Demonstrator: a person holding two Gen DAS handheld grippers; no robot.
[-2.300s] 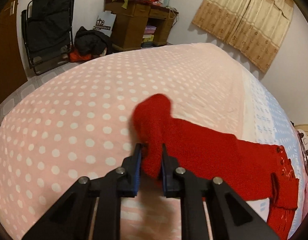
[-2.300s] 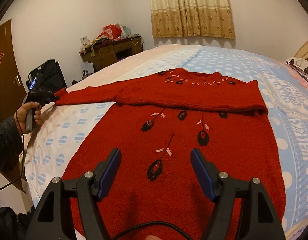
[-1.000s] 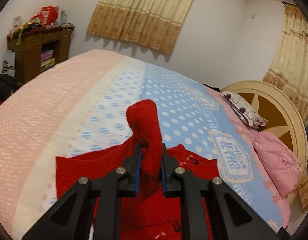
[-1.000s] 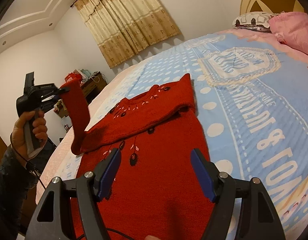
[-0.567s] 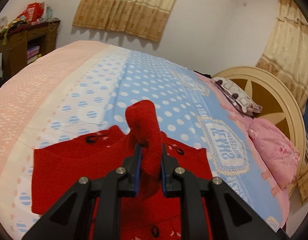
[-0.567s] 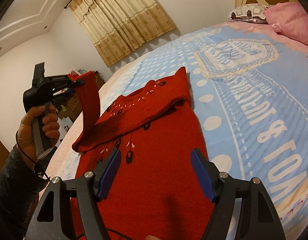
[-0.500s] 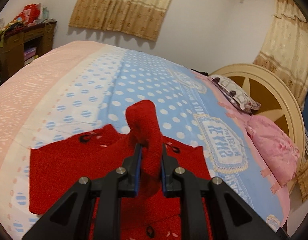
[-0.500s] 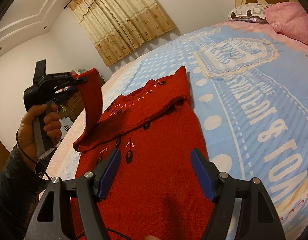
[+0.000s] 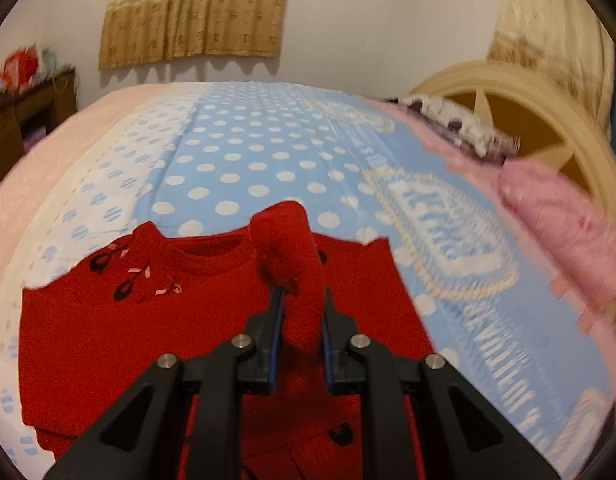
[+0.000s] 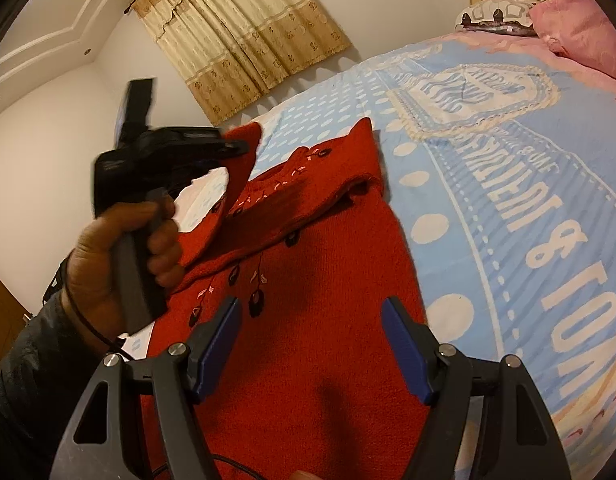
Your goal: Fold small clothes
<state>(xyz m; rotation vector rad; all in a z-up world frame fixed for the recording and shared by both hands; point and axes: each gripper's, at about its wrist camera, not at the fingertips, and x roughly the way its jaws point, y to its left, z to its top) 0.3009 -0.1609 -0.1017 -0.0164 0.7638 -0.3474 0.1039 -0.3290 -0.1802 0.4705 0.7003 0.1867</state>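
Spreading across the bed (image 10: 488,184) is a blue cover with white dots and a large printed crest, and on it lies a red sweater (image 10: 308,320) with dark flower embroidery, its body flat and its top part doubled over near the neckline. A pink pillow (image 10: 580,28) and a patterned pillow (image 10: 496,14) sit at the head end of the bed against a rounded cream headboard (image 9: 548,120). Beige curtains (image 10: 236,36) hang on the far wall, and a dark wooden desk (image 9: 24,120) with clutter on top stands off the bed's far corner, blurred in the left wrist view.

The left gripper (image 9: 302,312) is held up over the sweater's upper part, its fingers clamped on the red sleeve (image 9: 292,248), whose cuff stands up between them while the rest of the sleeve drapes down to the garment. From the right wrist view, the person's left hand (image 10: 120,252) is wrapped round the black handle, raised above the bed's near edge, with a dark jacket cuff and a cable at the wrist.

The right gripper (image 10: 312,340) hovers low over the sweater's lower body, fingers wide apart and holding nothing, pointing toward the head end.
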